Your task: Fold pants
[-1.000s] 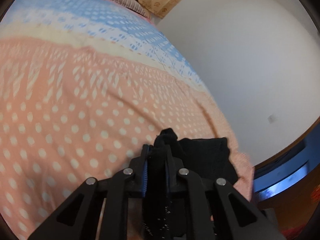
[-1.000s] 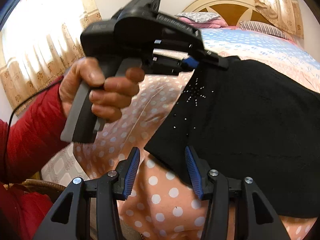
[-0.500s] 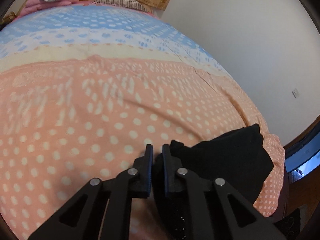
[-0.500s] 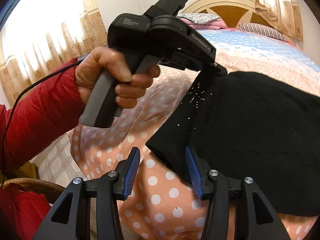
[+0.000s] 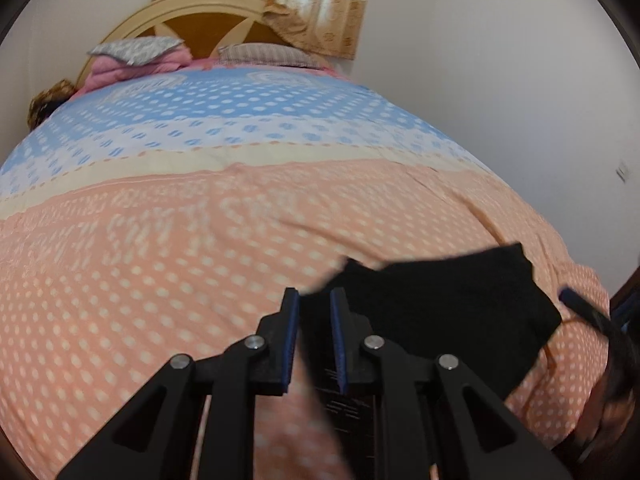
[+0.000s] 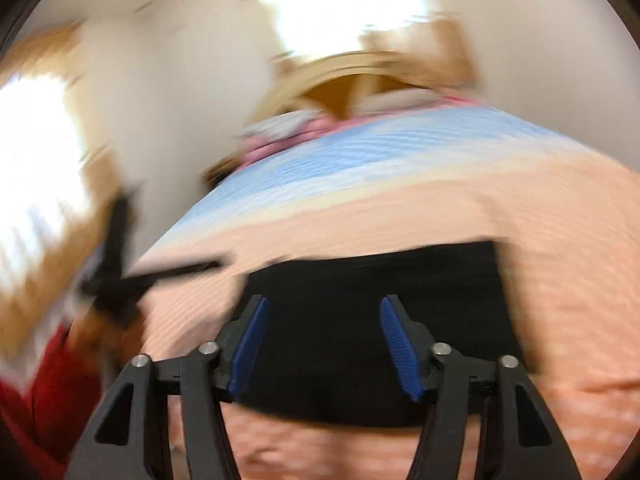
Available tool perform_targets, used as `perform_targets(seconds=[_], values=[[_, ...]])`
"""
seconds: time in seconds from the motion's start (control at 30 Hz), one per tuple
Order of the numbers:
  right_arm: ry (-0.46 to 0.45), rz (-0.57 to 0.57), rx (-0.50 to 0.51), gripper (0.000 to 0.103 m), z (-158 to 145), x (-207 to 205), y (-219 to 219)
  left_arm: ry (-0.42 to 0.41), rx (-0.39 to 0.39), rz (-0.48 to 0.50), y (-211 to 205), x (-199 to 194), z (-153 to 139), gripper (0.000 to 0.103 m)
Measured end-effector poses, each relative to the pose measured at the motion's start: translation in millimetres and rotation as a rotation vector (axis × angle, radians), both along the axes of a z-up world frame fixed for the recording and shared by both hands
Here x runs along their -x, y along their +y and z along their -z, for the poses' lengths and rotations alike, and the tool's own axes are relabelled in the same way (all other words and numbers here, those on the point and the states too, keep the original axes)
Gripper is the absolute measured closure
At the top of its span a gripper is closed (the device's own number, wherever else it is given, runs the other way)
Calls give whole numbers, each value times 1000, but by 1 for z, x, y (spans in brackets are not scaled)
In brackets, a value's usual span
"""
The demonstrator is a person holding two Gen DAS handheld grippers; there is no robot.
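Note:
The black pants (image 5: 448, 312) lie folded on the pink dotted bedspread (image 5: 160, 264) near the bed's near right corner. My left gripper (image 5: 314, 300) has its jaws a little apart, with the pants' black cloth between the blue pads; I cannot tell whether the pads touch it. In the blurred right wrist view the pants (image 6: 380, 280) spread flat ahead. My right gripper (image 6: 322, 308) is wide open just above their near edge. The left gripper (image 6: 176, 270) shows at the left, blurred.
The bedspread turns blue (image 5: 224, 108) toward the headboard (image 5: 208, 20), with pillows (image 5: 260, 54) and a pink blanket (image 5: 132, 68) there. A white wall (image 5: 500, 80) runs along the bed's right side. The person's red sleeve (image 6: 48, 392) is at lower left.
My left gripper's jaws have parted from their tight pinch on the pants. The right gripper has opened wider and swung fast over the pants, blurring its view.

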State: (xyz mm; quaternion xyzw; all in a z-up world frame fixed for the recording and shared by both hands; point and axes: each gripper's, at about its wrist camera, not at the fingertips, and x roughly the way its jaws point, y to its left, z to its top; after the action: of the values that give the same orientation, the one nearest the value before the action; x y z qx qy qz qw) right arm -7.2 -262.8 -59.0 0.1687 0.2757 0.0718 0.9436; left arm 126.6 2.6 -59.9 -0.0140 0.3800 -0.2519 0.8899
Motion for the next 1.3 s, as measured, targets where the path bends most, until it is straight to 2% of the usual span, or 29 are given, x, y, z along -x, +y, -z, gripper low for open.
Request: perform_targets(seconds=[0.03, 0.07, 0.13, 0.2, 0.3, 0.33, 0.37, 0.4, 0.43, 0.57, 0.67, 0.7, 0.77, 0.83, 0.9, 0.97, 1.03, 1.07, 1.1, 1.13, 1.23, 1.3], values=[[29, 40, -33, 93, 3, 0, -21, -12, -2, 13, -7, 7, 2, 84], [64, 71, -67, 97, 9, 0, -40, -23, -8, 10, -14, 14, 5, 84], [134, 79, -79, 97, 24, -3, -59, -15, -50, -13, -24, 20, 15, 84], [251, 86, -59, 99, 47, -9, -64, 12, -101, -44, -26, 19, 30, 83], [237, 98, -126, 100, 55, 1, -74, 16, -80, -71, -10, 21, 37, 79], [239, 97, -147, 100, 55, 3, -77, 19, -85, -97, -1, 22, 35, 74], [242, 95, -179, 99, 55, 5, -80, 18, -96, -123, 5, 22, 33, 64], [243, 94, -200, 97, 53, 7, -83, 10, -103, -163, 13, 24, 30, 45], [231, 100, -218, 97, 47, 10, -87, -10, -83, -203, 27, 28, 22, 38], [91, 87, -138, 97, 13, 2, -77, -31, -23, -256, 46, 34, 9, 36], [80, 34, -92, 97, 1, -23, -62, -35, 6, -194, 31, 41, 8, 36], [78, 2, -87, 97, 0, -33, -54, -33, -5, -169, 22, 44, 11, 36], [80, -64, -62, 97, -5, -55, -31, -17, -73, -144, 3, 47, 24, 37], [86, -199, -41, 97, -7, -84, 7, 19, -119, -138, -5, 48, 38, 36], [101, -299, 3, 97, -4, -107, 42, 44, -95, -162, 0, 49, 46, 36], [142, -430, 48, 97, 7, -137, 85, 59, -60, -180, 4, 51, 47, 35], [204, -508, 109, 97, 24, -165, 117, 43, -76, -196, 6, 52, 49, 28], [267, -547, 181, 97, 38, -184, 137, 40, -90, -199, 5, 54, 51, 28], [312, -541, 264, 97, 50, -198, 149, 42, -94, -200, 5, 55, 55, 27], [330, -526, 282, 97, 57, -209, 154, 34, -77, -210, 3, 58, 55, 27], [418, -477, 176, 97, 67, -239, 153, 43, -66, -209, 2, 60, 54, 26], [412, -452, 80, 97, 60, -243, 143, 52, -44, -197, 6, 59, 51, 24]])
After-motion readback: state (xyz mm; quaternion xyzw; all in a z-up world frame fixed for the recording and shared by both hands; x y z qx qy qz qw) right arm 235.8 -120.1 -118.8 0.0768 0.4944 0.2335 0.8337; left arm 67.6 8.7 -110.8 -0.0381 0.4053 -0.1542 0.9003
